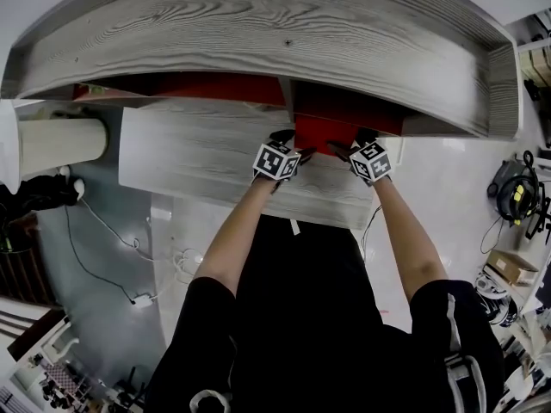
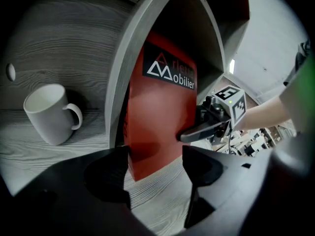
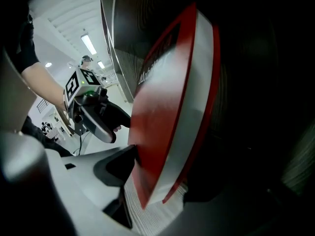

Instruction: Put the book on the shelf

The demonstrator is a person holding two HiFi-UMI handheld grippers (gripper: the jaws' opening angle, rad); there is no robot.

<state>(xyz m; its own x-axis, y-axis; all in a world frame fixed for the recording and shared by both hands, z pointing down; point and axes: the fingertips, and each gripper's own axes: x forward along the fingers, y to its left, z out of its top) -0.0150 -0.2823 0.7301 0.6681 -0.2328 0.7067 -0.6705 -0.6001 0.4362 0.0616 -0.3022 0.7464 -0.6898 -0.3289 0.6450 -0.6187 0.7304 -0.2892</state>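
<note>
A thick red book (image 1: 323, 132) with white lettering stands upright on a board of the grey wooden shelf (image 1: 258, 24), just right of a vertical divider (image 2: 129, 68). My left gripper (image 1: 294, 144) is open. The book's lower corner (image 2: 142, 151) sits between its jaws, with bare wood showing beside the right jaw. My right gripper (image 1: 351, 143) straddles the book's page edge (image 3: 192, 107) from the other side. Its left jaw lies close to the cover, its right jaw is lost in shadow, and I see no firm squeeze. Each gripper shows in the other's view: right gripper (image 2: 216, 122), left gripper (image 3: 93, 114).
A white mug (image 2: 49, 112) stands in the compartment left of the divider. A lower shelf board (image 1: 198, 157) juts out toward me. On the floor are a white column (image 1: 60, 144), cables (image 1: 138, 299) and a cardboard box (image 1: 512, 265).
</note>
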